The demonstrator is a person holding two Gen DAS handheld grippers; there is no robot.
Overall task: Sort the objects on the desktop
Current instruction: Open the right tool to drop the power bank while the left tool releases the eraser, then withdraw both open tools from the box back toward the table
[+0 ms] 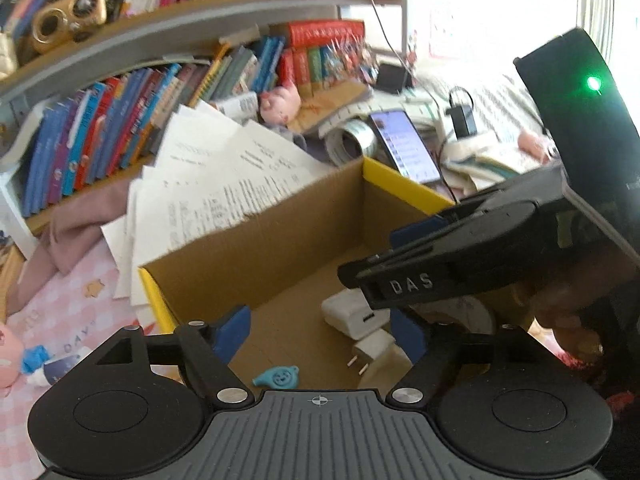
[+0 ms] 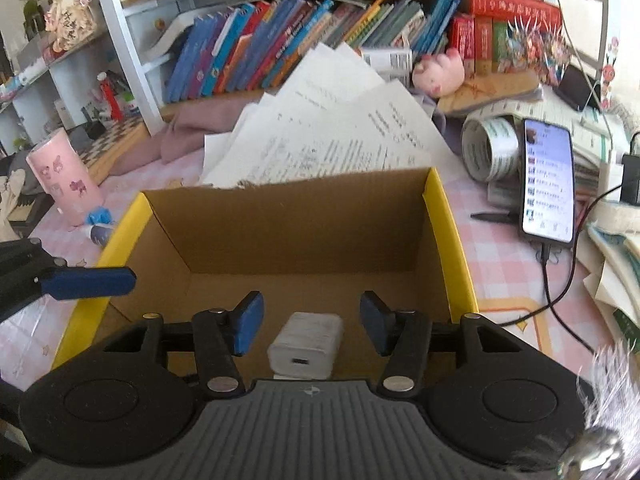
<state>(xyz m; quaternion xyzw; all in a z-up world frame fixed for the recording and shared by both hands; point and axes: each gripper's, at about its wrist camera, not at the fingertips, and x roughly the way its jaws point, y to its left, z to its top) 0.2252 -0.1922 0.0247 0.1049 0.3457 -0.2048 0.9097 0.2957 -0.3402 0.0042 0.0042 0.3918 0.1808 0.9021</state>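
Nearest in the left wrist view, the left gripper (image 1: 320, 334) hangs over the near part of an open cardboard box (image 1: 256, 240) with yellow edges. Its blue pads stand wide apart with nothing pressed between them. On the box floor between and just beyond the pads lie a small blue whistle-like toy (image 1: 277, 377), a white plug adapter (image 1: 370, 350) with its two prongs showing, and a larger white charger block (image 1: 352, 314), the last two close together. The right gripper (image 1: 400, 280) reaches in from the right above the charger block, and a hand (image 1: 568, 312) grips its body.

In the right wrist view, the right gripper (image 2: 312, 322) points down into the same box (image 2: 448, 220). Its blue pads are apart, and the white charger block (image 2: 306, 346) sits on the cardboard floor between them, with a gap on each side. One blue pad of the left gripper (image 2: 88, 281) juts in over the left wall of the box.

Beyond the far wall, a fan of printed papers (image 2: 320, 136) leans against the box. To the right a lit phone (image 2: 548, 184) lies on the pink checked tablecloth (image 2: 500, 256) with a cable plugged in, beside a roll of tape (image 2: 488, 148). A pink cup (image 2: 64, 176) stands at the left. Farthest back are a pink plush pig (image 2: 440, 70) and a shelf of books (image 2: 280, 36).
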